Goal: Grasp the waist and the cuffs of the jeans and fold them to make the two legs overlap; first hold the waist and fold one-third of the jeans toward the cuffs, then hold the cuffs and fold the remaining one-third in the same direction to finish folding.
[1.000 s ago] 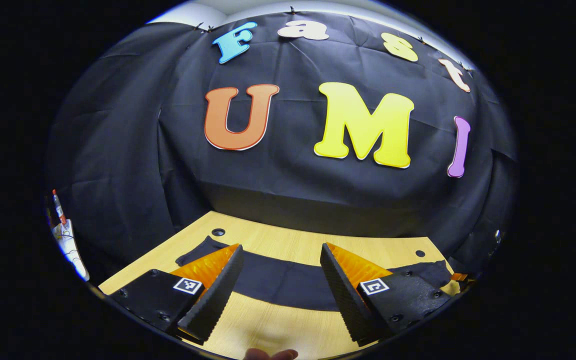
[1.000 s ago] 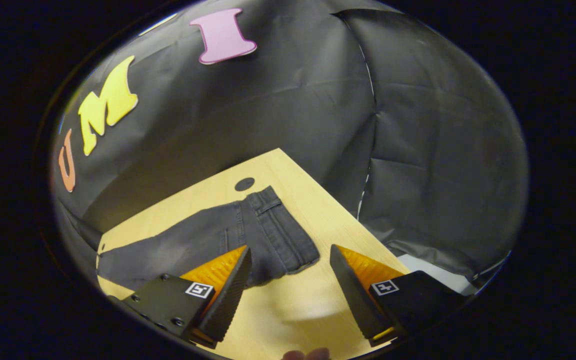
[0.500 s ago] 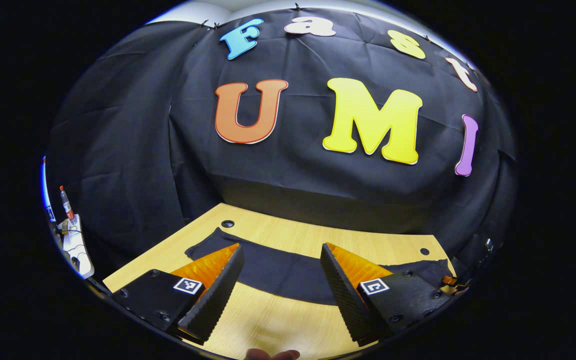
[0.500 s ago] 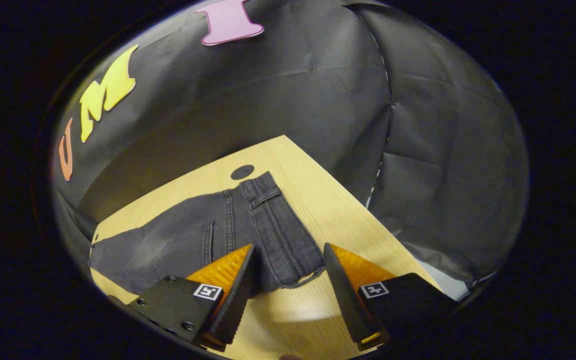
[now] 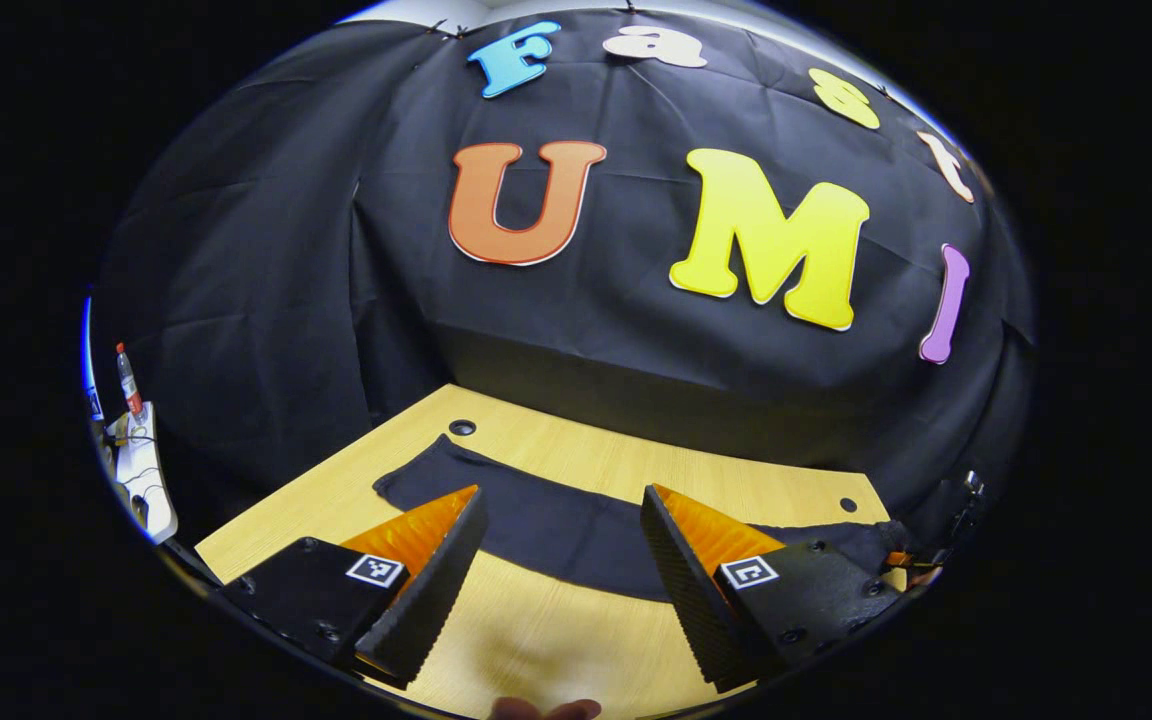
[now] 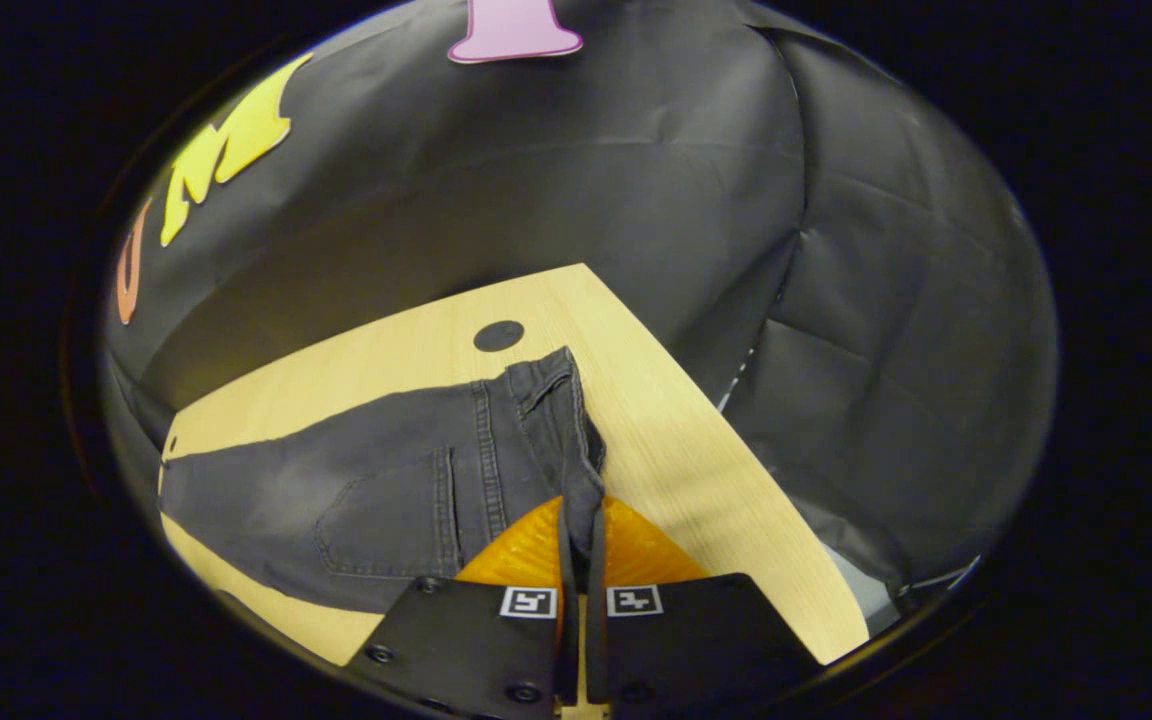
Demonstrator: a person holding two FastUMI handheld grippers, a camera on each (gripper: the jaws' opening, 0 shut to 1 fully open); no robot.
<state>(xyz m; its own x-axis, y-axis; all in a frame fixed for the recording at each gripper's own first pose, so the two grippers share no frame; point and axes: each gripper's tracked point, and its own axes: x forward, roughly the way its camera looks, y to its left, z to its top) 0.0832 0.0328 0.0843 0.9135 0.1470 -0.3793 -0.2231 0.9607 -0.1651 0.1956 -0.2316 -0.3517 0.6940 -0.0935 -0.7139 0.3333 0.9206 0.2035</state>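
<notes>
Near the counter's [image 6: 676, 440] far right corner, the right tongs [image 6: 581, 545] are pinching the jeans' [image 6: 386, 480] waist for the leg-overlapping fold, while the left tongs [image 5: 561, 560] are hovering wide apart.

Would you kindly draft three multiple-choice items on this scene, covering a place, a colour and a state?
1. Where do the jeans lie?
A. on the table
B. on the floor
C. on a chair

2. What colour are the jeans?
A. red
B. dark grey
C. white

3. How is the right gripper?
A. wide open above the table
B. shut on the waist
C. shut on a cuff

Answers:
1 A, the jeans are spread over the wooden top.
2 B, the denim reads dark grey in the right gripper view.
3 B, both fingers pinch the waistband edge, while the left gripper is open.
</notes>
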